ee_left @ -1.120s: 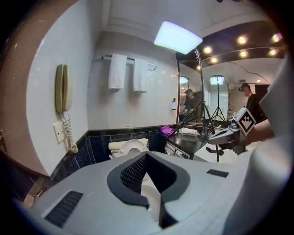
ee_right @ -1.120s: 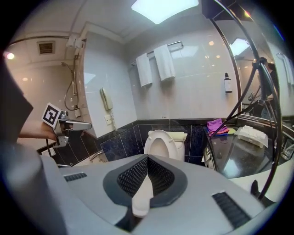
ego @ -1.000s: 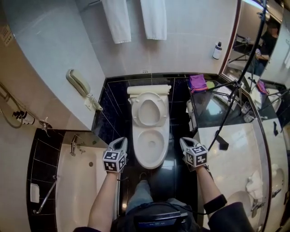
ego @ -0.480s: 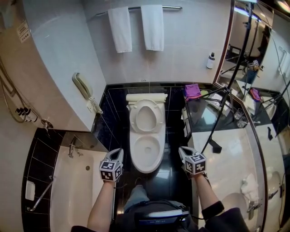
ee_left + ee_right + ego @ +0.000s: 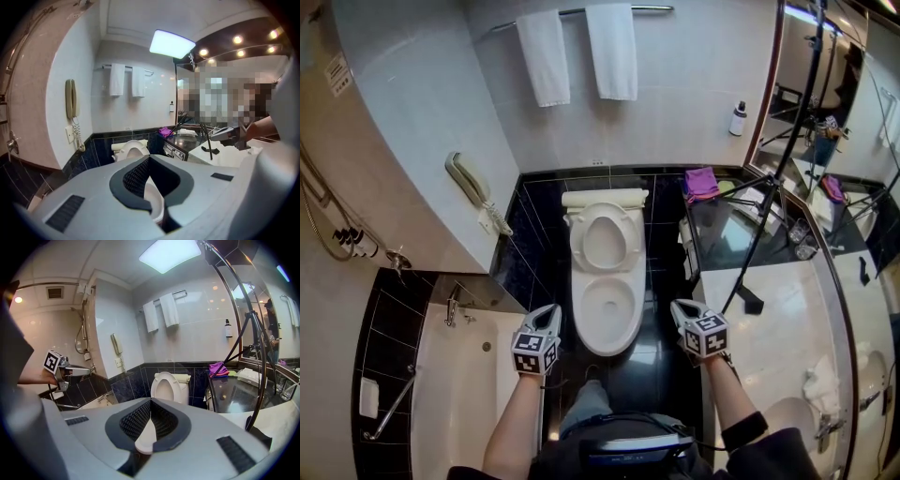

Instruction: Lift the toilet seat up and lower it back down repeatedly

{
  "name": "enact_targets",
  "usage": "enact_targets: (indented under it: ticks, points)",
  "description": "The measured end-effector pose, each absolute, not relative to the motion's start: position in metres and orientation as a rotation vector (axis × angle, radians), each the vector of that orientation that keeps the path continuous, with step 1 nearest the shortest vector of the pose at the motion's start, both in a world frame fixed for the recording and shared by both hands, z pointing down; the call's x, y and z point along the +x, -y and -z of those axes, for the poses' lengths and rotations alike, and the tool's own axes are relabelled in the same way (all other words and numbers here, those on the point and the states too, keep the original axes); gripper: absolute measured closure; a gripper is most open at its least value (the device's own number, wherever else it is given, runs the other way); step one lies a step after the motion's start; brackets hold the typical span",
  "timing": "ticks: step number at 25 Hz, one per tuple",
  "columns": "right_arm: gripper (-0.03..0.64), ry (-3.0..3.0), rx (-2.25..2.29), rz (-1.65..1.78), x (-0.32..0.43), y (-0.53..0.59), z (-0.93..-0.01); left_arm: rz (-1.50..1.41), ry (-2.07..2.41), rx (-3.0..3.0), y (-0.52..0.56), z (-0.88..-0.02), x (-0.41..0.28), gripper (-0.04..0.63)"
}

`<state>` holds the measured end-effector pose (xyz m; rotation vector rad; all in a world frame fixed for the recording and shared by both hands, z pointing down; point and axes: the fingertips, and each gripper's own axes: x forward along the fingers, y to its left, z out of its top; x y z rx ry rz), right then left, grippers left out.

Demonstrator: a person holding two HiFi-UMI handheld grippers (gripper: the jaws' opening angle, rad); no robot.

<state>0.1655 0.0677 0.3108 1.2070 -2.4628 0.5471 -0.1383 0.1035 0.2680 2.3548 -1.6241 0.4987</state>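
The toilet seat [image 5: 606, 210] stands raised, leaning back against the tank [image 5: 605, 198] with the lid behind it, and the bowl [image 5: 609, 345] lies uncovered below. Our left tool [image 5: 550, 312] hangs just off the bowl's left side and our right tool [image 5: 679, 308] just off its right. Both are clear of the porcelain, both have their jaws closed tip to tip, and neither holds anything.

We judge the seat to be a light, stiff plastic ring that pivots on its hinge at the back, so it should swing easily once tipped forward. Its surface looks glossy and probably slick, so a shallow pinch could slide off. The best hold is likely the free edge farthest from the hinge, now at the top of the ring, where we have the most leverage. We would open one tool to straddle that rim, or hook a closed tip behind it. We would then guide it all the way down, since a dropped seat would slam on the ceramic.
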Motion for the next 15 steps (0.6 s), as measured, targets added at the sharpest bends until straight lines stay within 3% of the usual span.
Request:
enact_targets:
  ticks: [7,11,15]
  points:
    - [0.586,2.382,1.166,-0.339,0.144,-0.022,-0.323,-0.547,1.570,2.354,-0.065,-0.290,-0.138,0.597]
    - [0.500,2.350,1.118,-0.266,0.117,0.018,-0.337,-0.581,1.524,2.367,-0.026,-0.311,-0.135,0.597]
    - [0.468,2.307,1.055,-0.193,0.085,0.070,-0.346,-0.605,1.468,2.391,0.024,-0.334,-0.131,0.597]
